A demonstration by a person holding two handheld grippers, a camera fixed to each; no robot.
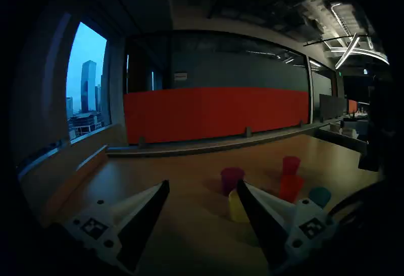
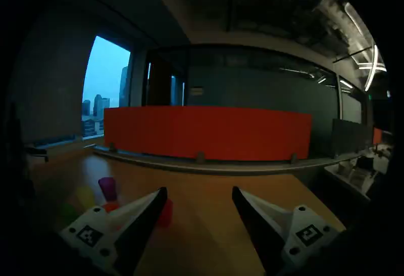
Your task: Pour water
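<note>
Several small plastic cups stand on a wooden table (image 1: 202, 165). In the left gripper view, a purple cup (image 1: 231, 179) and a yellow cup (image 1: 236, 206) stand just ahead of my left gripper (image 1: 202, 185), which is open and empty. A red cup (image 1: 290, 165), an orange cup (image 1: 290, 187) and a teal cup (image 1: 319, 195) stand further right. In the right gripper view, my right gripper (image 2: 198, 191) is open and empty. To its left stand the purple cup (image 2: 107, 187) and the yellow cup (image 2: 85, 195). The red cup (image 2: 165, 213) is half hidden behind the left finger.
A red partition (image 1: 217, 112) runs along the far edge of the table. A window (image 1: 86, 84) with a city skyline is on the left. Desks with clutter (image 2: 361, 167) lie at the far right. The room is dim.
</note>
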